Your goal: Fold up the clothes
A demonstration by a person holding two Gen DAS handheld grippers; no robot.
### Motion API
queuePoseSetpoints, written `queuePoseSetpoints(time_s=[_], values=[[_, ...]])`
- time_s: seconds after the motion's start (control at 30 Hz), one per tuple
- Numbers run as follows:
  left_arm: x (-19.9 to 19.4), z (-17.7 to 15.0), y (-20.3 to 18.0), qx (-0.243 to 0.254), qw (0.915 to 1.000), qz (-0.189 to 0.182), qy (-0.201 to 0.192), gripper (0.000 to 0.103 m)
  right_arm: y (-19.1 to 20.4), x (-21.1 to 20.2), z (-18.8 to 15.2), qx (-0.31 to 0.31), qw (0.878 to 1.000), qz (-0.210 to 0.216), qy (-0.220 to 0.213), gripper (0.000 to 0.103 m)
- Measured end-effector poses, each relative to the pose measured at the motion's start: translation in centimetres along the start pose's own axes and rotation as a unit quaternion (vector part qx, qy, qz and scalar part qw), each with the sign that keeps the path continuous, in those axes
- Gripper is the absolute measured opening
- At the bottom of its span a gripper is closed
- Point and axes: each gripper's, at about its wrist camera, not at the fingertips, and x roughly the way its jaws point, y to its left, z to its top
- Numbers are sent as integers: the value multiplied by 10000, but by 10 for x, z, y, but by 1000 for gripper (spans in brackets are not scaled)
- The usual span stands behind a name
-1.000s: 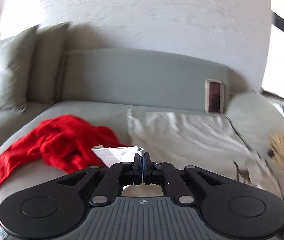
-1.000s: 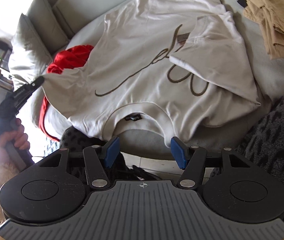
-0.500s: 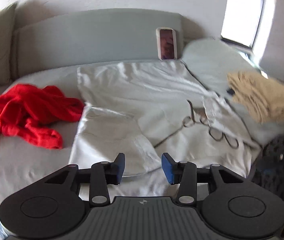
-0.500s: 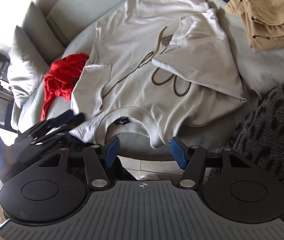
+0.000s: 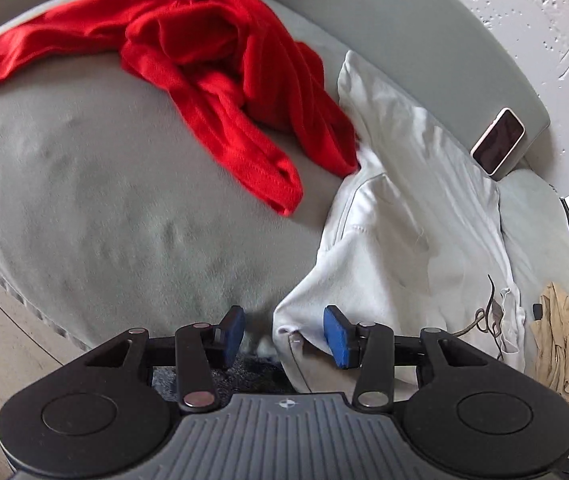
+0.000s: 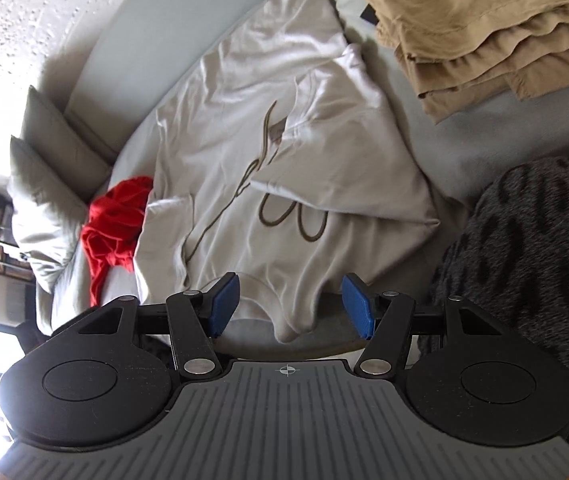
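White T-shirt (image 6: 284,168): lies spread on the grey sofa (image 5: 104,208), front up, with a brown line drawing on the chest; both sleeves are folded inward over the body; the collar end hangs a little over the sofa front edge
Left gripper (image 5: 284,332): jaws released, blue pads apart; the shoulder corner of the shirt at the sofa edge is between the pads, and they do not press on it
Right gripper (image 6: 290,306): jaws released, pads wide apart; the collar part of the shirt shows between them, not pinched
Red garment (image 5: 224,64): crumpled on the sofa, just beside the shirt, touching its edge
Tan clothes (image 6: 484,28): 1 folded pile on the sofa, on the other side of the shirt, near but apart
Phone (image 5: 498,142): leans upright against the sofa backrest, behind the shirt
Cushions (image 6: 48,200): 2, at the far sofa corner past the red garment
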Motion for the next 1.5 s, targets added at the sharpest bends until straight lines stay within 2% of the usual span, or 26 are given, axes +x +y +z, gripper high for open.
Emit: queuePoseSetpoints(time_s=[0.07, 0.13, 0.17, 0.27, 0.33, 0.4, 0.47, 0.57, 0.67, 0.83, 0.9, 0.97, 1.03, 1.13, 1.23, 1.27, 1.3, 1.4, 1.5], values=[[5, 0, 4, -255, 9995, -152, 124, 37, 0, -2, 2, -5, 10000, -17, -34, 63], [5, -2, 7, -485, 9983, -298, 128, 22, 0, -2, 2, -8, 10000, -37, -46, 63], [1, -5, 8, -564, 9978, -351, 51, 2, 0, -2, 2, -7, 10000, -46, -46, 63], [-25, -19, 4, -596, 9960, -499, -432, 2, -1, -1, 2, -17, 10000, -71, -30, 63], [-42, -33, 4, -596, 9951, -353, -700, 2, -1, -2, 2, -65, 9999, -129, -71, 63], [-43, -41, 6, -597, 9957, -116, -696, 2, -2, -2, 3, -126, 9996, -234, -116, 63], [-38, -41, 4, -572, 9957, -67, -723, 3, -4, 1, 9, -181, 9990, -393, -141, 63], [-38, -39, -4, -486, 9953, -81, -839, 3, -5, 0, 19, -307, 9977, -537, -288, 63], [-42, -38, -7, -349, 9954, -83, -887, 3, -13, -5, 30, -383, 9937, -896, -548, 68], [-41, -38, -3, -462, 9954, -99, -828, 3, -33, 8, 46, -238, 9883, -1446, -422, 65], [-39, -39, -2, -505, 9954, -84, -806, 3, -47, 21, 48, 101, 9904, -1363, -231, 54], [-38, -40, -2, -514, 9954, -65, -806, 4, -61, 29, 47, 590, 9930, -1021, -76, 50], [-37, -41, -3, -513, 9955, -51, -795, 3, -65, 32, 43, 774, 9925, -918, -222, 52], [-35, -42, -4, -531, 9955, -31, -781, 3, -60, 38, 35, 642, 9924, -987, -357, 55], [-34, -43, -6, -516, 9956, -17, -776, 3, -39, 43, 24, -290, 9882, -1411, -531, 40], [-35, -43, -8, -505, 9957, -12, -770, 3, -34, 42, 21, -589, 9846, -1545, -569, 20], [-36, -43, -9, -497, 9959, -8, -750, 3, -29, 39, 19, -881, 9798, -1690, -600, 6], [-46, -41, -15, -503, 9966, -3, -653, 3, -27, 24, 20, -1026, 9774, -1722, -678, 0], [-60, -37, -20, -548, 9964, 60, -639, 3, -22, -2, 32, -1056, 9718, -1887, -937, 0]])
